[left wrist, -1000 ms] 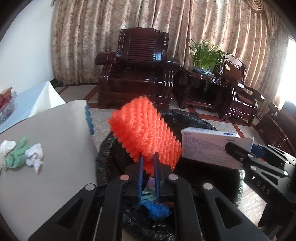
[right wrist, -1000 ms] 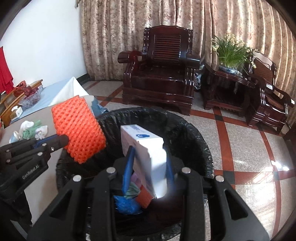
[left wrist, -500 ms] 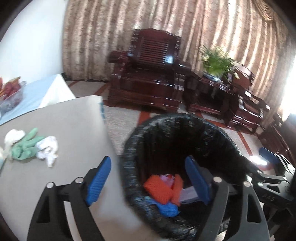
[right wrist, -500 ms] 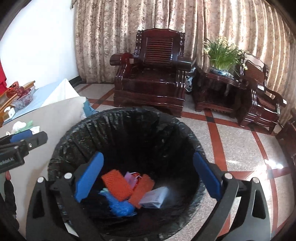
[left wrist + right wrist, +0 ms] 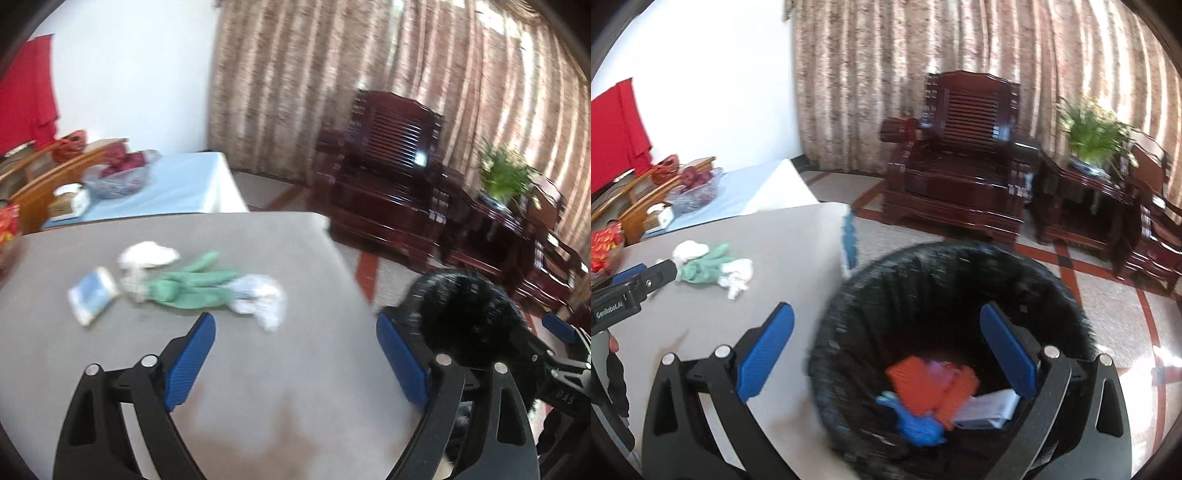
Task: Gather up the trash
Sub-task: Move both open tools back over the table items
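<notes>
A black-lined trash bin (image 5: 960, 280) stands beside the grey table (image 5: 768, 251). Inside it lie orange foam pieces (image 5: 916, 384), a blue item (image 5: 916, 424) and a white box (image 5: 990, 406). On the table lie a green glove (image 5: 192, 284), white crumpled tissues (image 5: 262, 295) and a small blue-white packet (image 5: 92, 293). My left gripper (image 5: 295, 354) is open and empty over the table, facing that pile. My right gripper (image 5: 886, 350) is open and empty above the bin's near rim. The bin also shows in the left wrist view (image 5: 469, 314).
Dark wooden armchairs (image 5: 960, 177) and a side table with a green plant (image 5: 1093, 136) stand by the curtains. A light blue covered table (image 5: 173, 184) with a bowl of red items (image 5: 118, 177) sits at the far left. A red cloth (image 5: 26, 107) hangs on the wall.
Both grippers opened and dropped the orange foam and the white box into the bin. The left gripper then swung left toward the table; the right one turned slightly left.
</notes>
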Available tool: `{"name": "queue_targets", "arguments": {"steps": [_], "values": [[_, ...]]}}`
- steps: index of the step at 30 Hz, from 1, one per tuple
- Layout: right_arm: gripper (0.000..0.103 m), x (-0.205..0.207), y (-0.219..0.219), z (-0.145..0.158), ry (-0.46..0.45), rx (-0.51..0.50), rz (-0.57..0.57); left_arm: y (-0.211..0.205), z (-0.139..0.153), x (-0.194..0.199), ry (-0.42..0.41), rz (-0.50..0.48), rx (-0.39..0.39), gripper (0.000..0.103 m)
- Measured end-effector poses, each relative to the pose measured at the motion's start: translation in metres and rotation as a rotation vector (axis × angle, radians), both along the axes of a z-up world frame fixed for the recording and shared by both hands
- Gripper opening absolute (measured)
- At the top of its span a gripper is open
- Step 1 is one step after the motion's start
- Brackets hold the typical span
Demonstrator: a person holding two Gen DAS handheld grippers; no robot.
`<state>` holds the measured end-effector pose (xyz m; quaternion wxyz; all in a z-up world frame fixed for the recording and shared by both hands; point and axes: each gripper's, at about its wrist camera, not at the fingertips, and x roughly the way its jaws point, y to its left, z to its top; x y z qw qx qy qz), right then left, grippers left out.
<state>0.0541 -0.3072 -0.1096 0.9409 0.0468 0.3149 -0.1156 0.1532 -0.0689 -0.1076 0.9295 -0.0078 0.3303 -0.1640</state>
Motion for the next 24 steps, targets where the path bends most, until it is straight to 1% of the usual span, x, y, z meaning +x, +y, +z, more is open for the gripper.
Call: {"name": "queue_targets", "arguments": {"steps": [5, 7, 10, 14, 17, 19, 21, 24], "values": [[0.098, 0.034, 0.045, 0.001, -0.011, 0.015, 0.088, 0.067, -0.004, 0.008, -0.021, 0.118, 0.045, 0.088], [0.098, 0.047, 0.064, -0.003, -0.026, 0.027, 0.116, 0.090, -0.007, 0.010, -0.027, 0.156, 0.068, 0.088], [0.098, 0.070, 0.091, -0.008, -0.024, 0.048, 0.158, 0.123, -0.014, 0.017, -0.028, 0.213, 0.092, 0.088], [0.098, 0.107, 0.126, -0.022, -0.007, 0.037, 0.216, 0.157, -0.026, 0.027, -0.021, 0.280, 0.101, 0.088], [0.097, 0.135, 0.141, -0.034, 0.013, 0.048, 0.236, 0.176, -0.037, 0.036, -0.003, 0.319, 0.102, 0.088], [0.092, 0.157, 0.148, -0.045, 0.039, 0.049, 0.238, 0.185, -0.042, 0.042, 0.005, 0.336, 0.105, 0.088], [0.080, 0.174, 0.152, -0.055, 0.067, 0.049, 0.241, 0.191, -0.047, 0.049, 0.015, 0.350, 0.102, 0.088], [0.076, 0.199, 0.154, -0.074, 0.120, 0.047, 0.230, 0.202, -0.054, 0.061, 0.030, 0.367, 0.101, 0.088]]}}
